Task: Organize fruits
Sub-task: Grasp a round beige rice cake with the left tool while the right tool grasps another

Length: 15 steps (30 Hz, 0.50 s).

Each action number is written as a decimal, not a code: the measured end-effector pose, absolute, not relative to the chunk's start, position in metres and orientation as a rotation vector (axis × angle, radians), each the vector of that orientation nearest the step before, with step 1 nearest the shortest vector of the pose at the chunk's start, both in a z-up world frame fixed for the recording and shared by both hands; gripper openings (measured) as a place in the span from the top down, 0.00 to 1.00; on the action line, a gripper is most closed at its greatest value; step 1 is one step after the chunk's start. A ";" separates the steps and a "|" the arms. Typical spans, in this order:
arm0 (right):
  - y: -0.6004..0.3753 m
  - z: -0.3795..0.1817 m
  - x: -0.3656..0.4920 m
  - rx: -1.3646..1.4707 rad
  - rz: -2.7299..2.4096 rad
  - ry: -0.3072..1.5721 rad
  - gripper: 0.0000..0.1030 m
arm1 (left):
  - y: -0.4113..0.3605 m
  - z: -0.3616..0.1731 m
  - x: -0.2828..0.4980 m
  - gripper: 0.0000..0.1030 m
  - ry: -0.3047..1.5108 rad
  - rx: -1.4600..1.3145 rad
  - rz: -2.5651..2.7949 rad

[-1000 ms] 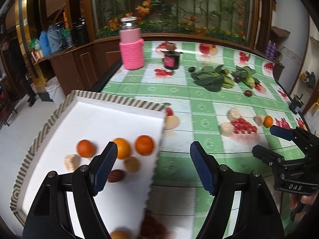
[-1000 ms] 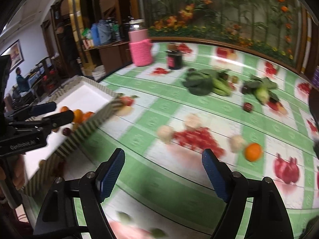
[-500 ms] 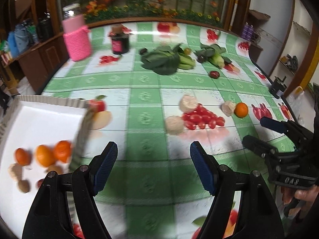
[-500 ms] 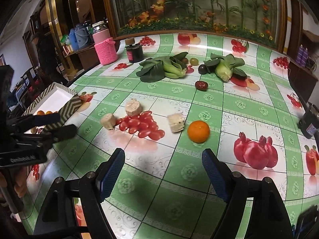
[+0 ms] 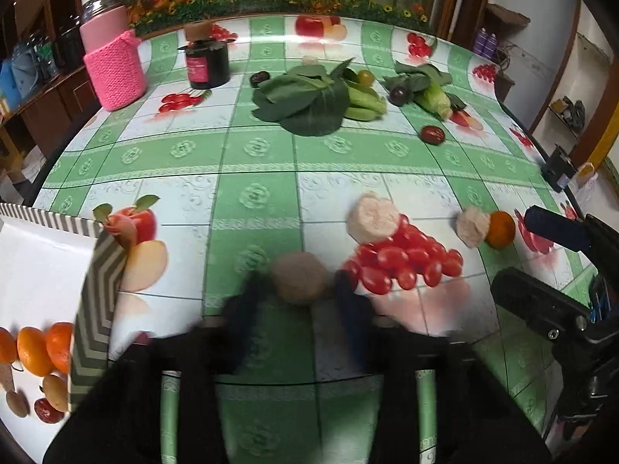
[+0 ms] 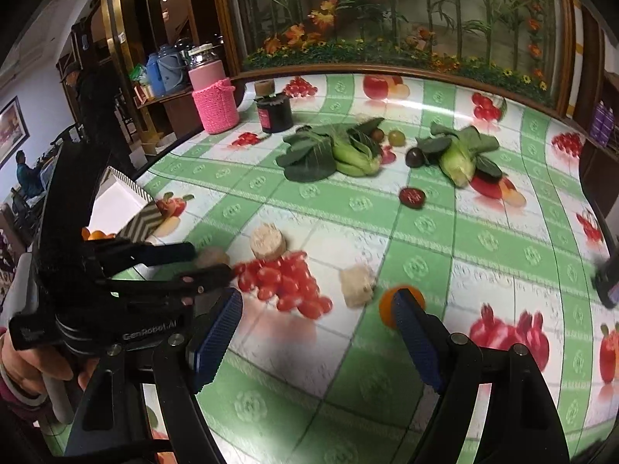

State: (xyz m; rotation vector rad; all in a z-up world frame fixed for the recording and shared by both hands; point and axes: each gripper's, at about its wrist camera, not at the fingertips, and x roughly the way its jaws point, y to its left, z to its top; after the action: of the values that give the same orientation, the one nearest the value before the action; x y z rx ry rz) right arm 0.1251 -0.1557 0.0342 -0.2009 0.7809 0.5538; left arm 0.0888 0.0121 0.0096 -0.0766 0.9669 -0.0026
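The surface [image 5: 255, 154], under a green-and-white checked cloth printed with fruit, carries all items. At its left edge sits a white tray [image 5: 35, 270] with a grey chevron rim, holding 3 oranges [image 5: 35, 348] and several small brown and dark red fruits. At the far side stand a pink knit-sleeved jar [image 5: 112, 62] and a dark jar [image 5: 207, 63], with 2 bunches of leafy greens [image 5: 309, 96] to their right and a dark red date [image 5: 432, 134] just in front of the right-hand bunch. Near centre lies a heap of cherry tomatoes [image 5: 402, 263], a pale cut chunk [image 5: 371, 218] touching its far edge. Another pale chunk [image 5: 470, 226] touches a lone orange [image 5: 501, 229] to the right. The left gripper [image 5: 301, 290], motion-blurred, has its fingers on either side of a round brown fruit [image 5: 300, 280] just left of the tomatoes; whether they are clamped on it cannot be told. The right gripper [image 6: 317, 332] hovers over the surface with fingers spread wide, grasping nothing, its right finger overlapping the lone orange [image 6: 387, 307] in the right wrist view.
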 end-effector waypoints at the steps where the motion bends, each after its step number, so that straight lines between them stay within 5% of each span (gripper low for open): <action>1: -0.152 0.035 0.127 -0.205 0.558 0.780 0.21 | 0.014 0.009 0.089 0.75 0.971 -0.089 -0.009; 13: -0.085 0.017 0.163 -0.357 0.609 0.811 0.23 | 0.040 0.025 0.056 0.75 0.951 -0.106 0.044; 15: -0.077 0.009 0.172 -0.370 0.606 0.838 0.35 | 0.044 0.027 0.053 0.75 0.944 -0.117 0.049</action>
State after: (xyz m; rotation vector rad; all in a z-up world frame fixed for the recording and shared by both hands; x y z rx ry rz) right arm 0.1718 -0.0770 0.0088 -0.3699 0.8383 0.6060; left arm 0.0526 0.0437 0.0273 -0.1167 0.9438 0.0490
